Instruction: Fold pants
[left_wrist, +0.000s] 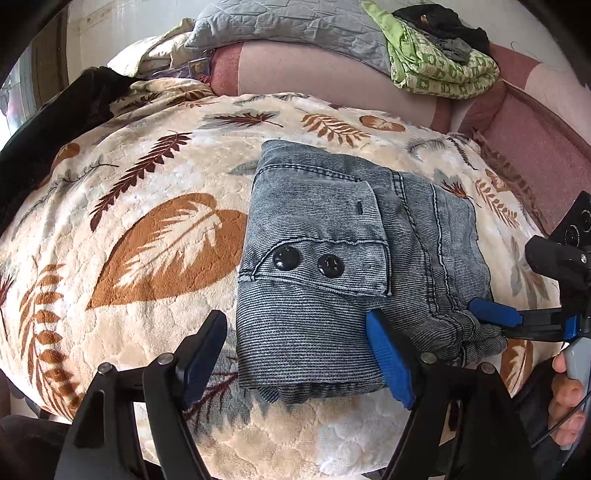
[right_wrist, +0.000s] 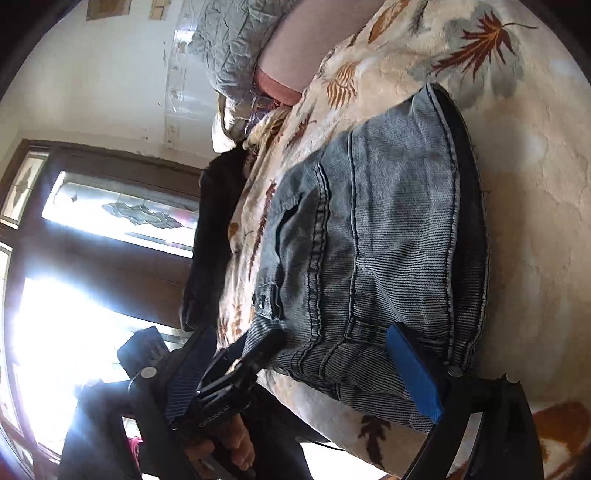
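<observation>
The folded grey-blue denim pants (left_wrist: 332, 258) lie on a cream leaf-print blanket (left_wrist: 147, 221), a flap with two black buttons on top. My left gripper (left_wrist: 299, 358) is open around their near edge. Its right blue pad (left_wrist: 391, 362) rests on the denim and its left finger stands clear of the cloth. A blue fingertip (left_wrist: 495, 313) of my right gripper touches the near right corner. In the right wrist view the pants (right_wrist: 388, 240) fill the middle. My right gripper (right_wrist: 301, 374) is open, that corner between its fingers and one blue pad (right_wrist: 413, 376) on the fabric.
A grey quilt (left_wrist: 295, 26) and a green patterned cloth (left_wrist: 443, 66) are piled at the back. Dark clothing (left_wrist: 74, 99) lies at the blanket's left. A pink upholstered edge (left_wrist: 535, 147) runs along the right. A hand (left_wrist: 569, 406) holds the right gripper. A bright window (right_wrist: 92, 221) stands beyond.
</observation>
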